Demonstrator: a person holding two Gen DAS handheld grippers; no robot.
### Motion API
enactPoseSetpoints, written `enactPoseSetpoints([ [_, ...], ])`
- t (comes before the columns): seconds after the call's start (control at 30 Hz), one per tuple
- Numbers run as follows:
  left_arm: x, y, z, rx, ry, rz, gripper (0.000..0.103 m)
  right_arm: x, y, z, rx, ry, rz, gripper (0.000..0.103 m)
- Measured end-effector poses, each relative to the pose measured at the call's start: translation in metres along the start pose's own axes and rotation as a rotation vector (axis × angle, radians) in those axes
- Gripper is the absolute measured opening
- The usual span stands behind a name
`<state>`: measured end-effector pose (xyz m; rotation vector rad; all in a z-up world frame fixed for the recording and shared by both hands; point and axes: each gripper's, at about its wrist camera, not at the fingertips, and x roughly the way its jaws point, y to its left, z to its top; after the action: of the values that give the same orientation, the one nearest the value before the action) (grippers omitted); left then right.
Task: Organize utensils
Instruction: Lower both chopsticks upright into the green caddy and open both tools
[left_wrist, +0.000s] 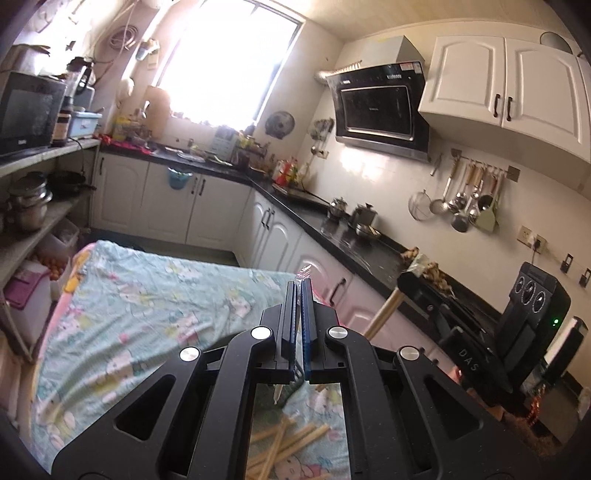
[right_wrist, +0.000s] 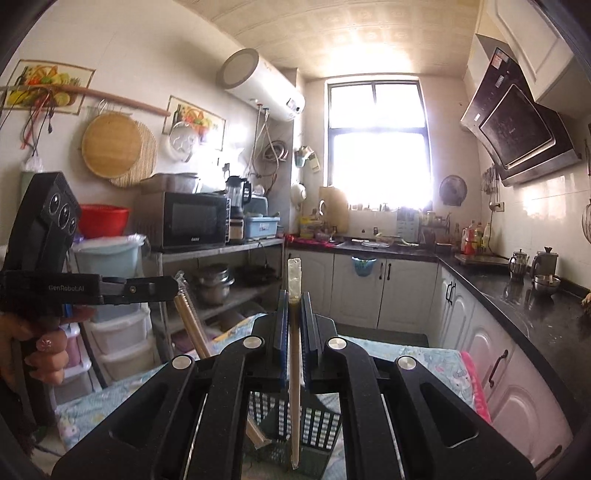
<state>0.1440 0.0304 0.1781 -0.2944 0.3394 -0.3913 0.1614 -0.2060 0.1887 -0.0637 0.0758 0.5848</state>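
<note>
Right gripper (right_wrist: 294, 325) clenched on a wrapped chopstick pair (right_wrist: 294, 369), upright over the dark basket (right_wrist: 317, 424). Left gripper (left_wrist: 299, 314) clenched on a second wrapped pair (right_wrist: 190, 317). Loose chopsticks (left_wrist: 291, 443) lie on the desk (left_wrist: 147, 314).

Both wrist cameras look along their fingers across the kitchen, sharing the window (left_wrist: 229, 62).

The right gripper (right_wrist: 294, 306) has its jaws pressed on a wrapped chopstick (right_wrist: 294, 365) that stands upright between the pads. To its left, the left gripper (right_wrist: 177, 286) is level, jaws clamped on another wrapped pair (right_wrist: 190, 321) hanging down. A left hand (right_wrist: 38, 341) grips its handle.
</note>
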Motion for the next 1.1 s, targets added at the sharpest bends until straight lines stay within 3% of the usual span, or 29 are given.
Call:
enactPoseSetpoints([
  [0.4, 0.024, 0.014, 0.001, 0.008, -0.019, 0.052, 0.001, 0.038, -0.012, -0.005, 0.037, -0.019, -0.037, 0.006],
  [1.1, 0.077, 0.034, -0.042, -0.039, 0.073, 0.048, 0.001, 0.085, -0.027, -0.070, 0.109, 0.103, -0.116, 0.006],
])
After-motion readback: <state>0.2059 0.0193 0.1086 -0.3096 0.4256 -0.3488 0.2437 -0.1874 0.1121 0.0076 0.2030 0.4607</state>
